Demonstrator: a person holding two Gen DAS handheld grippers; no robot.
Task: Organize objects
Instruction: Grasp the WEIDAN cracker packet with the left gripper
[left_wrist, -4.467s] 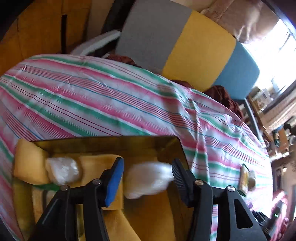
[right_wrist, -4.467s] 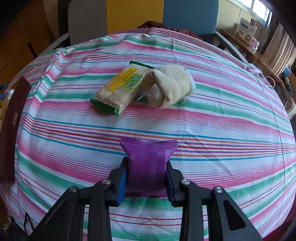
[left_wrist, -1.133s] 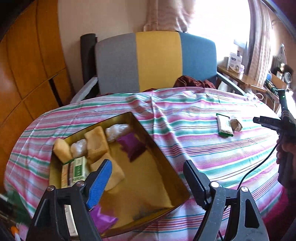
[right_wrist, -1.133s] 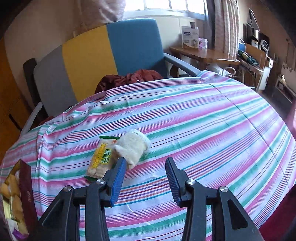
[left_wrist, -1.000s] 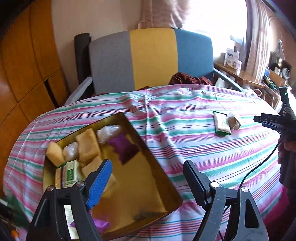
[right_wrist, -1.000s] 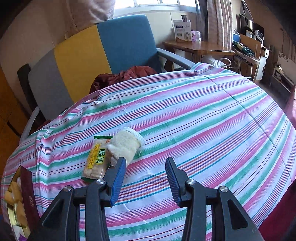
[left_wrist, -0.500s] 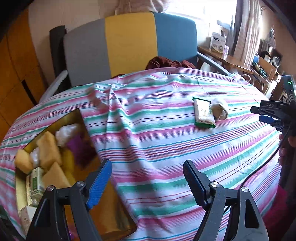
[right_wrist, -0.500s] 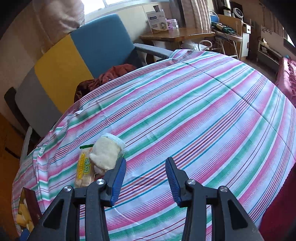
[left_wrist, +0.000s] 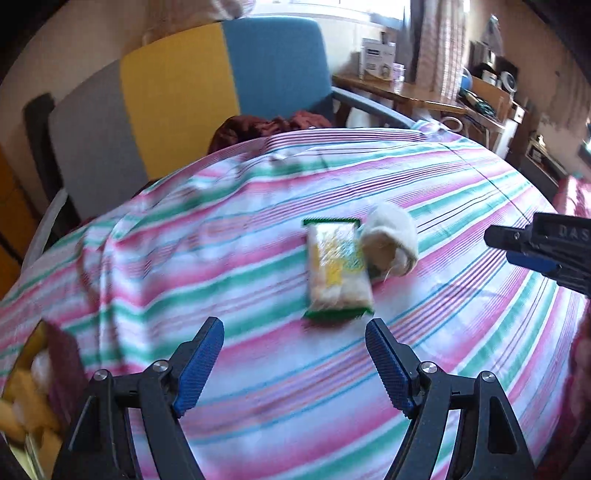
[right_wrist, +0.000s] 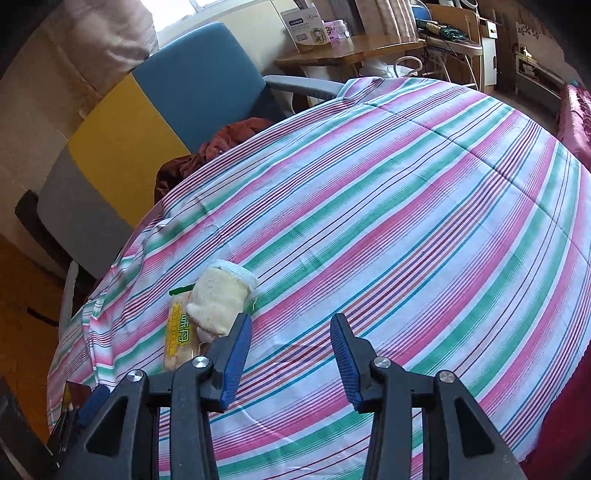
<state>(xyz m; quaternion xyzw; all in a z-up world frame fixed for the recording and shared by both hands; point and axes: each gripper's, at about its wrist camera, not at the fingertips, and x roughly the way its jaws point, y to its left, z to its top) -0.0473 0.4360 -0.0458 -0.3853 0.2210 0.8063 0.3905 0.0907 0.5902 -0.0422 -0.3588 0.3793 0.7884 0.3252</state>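
A green-and-yellow snack packet (left_wrist: 338, 273) lies on the striped tablecloth with a cream rolled sock (left_wrist: 391, 242) touching its right side. My left gripper (left_wrist: 295, 360) is open and empty, just short of the packet. My right gripper (right_wrist: 290, 352) is open and empty; the sock (right_wrist: 221, 299) and packet (right_wrist: 179, 336) lie to its left. The right gripper also shows at the right edge of the left wrist view (left_wrist: 546, 251). The gold box (left_wrist: 26, 391) with yellow and white items sits at the lower left.
The table wears a pink, green and white striped cloth (right_wrist: 406, 221). A grey, yellow and blue chair (left_wrist: 192, 96) with a dark red cloth (left_wrist: 266, 125) on it stands behind the table. A wooden desk with boxes (right_wrist: 351, 40) is at the back right.
My left gripper has swung right, away from the gold box, and closed in on the packet and sock. My right gripper has shifted right, so the sock and packet now sit further left.
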